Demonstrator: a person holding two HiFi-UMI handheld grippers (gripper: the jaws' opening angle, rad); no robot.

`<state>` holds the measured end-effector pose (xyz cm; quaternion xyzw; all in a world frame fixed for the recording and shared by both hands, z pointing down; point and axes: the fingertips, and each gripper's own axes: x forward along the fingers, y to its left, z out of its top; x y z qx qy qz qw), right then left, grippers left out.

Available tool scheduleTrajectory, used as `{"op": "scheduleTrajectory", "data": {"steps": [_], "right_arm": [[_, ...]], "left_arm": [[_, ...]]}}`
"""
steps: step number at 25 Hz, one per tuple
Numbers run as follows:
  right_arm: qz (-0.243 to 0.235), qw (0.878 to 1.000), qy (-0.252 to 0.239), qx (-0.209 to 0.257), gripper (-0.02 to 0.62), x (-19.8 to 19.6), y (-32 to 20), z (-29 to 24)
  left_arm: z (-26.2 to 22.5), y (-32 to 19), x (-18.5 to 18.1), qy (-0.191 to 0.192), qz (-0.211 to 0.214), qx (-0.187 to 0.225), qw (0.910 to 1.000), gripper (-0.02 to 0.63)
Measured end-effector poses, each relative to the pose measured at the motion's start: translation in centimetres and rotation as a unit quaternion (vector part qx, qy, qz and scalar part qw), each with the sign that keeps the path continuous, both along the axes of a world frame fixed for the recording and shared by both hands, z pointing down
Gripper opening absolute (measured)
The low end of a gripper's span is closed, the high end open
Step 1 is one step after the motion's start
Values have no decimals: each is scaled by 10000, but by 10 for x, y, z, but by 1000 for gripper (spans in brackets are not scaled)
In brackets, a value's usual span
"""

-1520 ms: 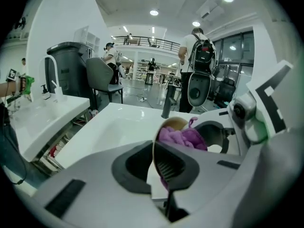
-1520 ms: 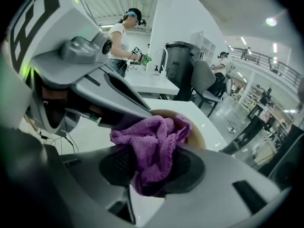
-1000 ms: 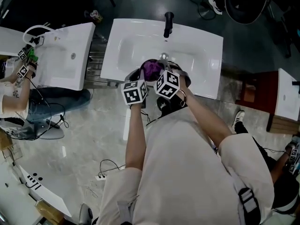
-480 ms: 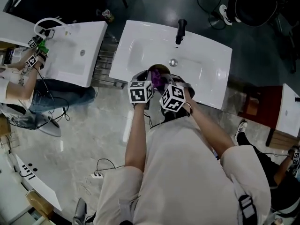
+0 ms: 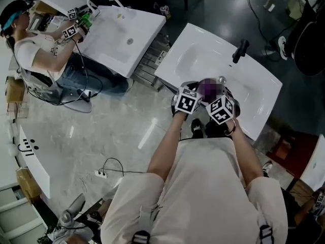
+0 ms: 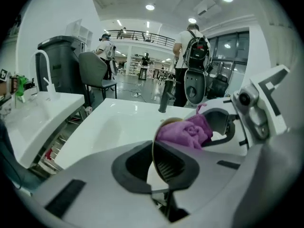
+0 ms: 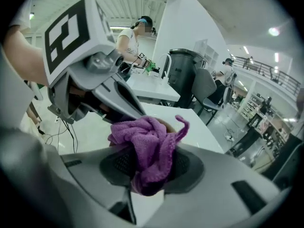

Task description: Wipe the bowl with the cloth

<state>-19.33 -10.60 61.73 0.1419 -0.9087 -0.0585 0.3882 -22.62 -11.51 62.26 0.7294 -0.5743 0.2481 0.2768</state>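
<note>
Hovering over the front rim of the white sink (image 5: 189, 49), faucet (image 5: 239, 50) behind, open floor to the left. Left gripper (image 6: 154, 164) jaws closing on the thin rim of the bowl (image 6: 153, 148), held edge-on. Right gripper (image 7: 147, 172) clamped on the bunched purple cloth (image 7: 149, 144), touching the bowl. Seated person (image 5: 43, 55) at second sink (image 5: 122, 34), well apart.

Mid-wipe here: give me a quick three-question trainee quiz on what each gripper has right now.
1. True or false: the right gripper holds the purple cloth.
2. What sits between the left gripper's fingers? A) faucet B) bowl rim C) nothing
3. Fill in: the work is done over a white ____.
Key: 1 true. 2 B; those fingers are closing on the bowl rim. 3 sink.
</note>
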Motion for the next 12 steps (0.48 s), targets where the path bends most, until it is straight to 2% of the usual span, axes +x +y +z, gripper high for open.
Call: {"op": "scheduleTrajectory", "data": {"steps": [4,8,12], "right_arm": [[153,9996,-209,-58,129,1,-4,-3],[268,9984,-496,16,129,1,-5,-19],[492,9961,-705,210,127,11,-24,-48]], "left_arm": [[14,10,-3,-70,67,-206,9997,15],[26,13,-10,-482,202,-288,9982,15],[7,18,-1,-958,709,227,9926,15]]}}
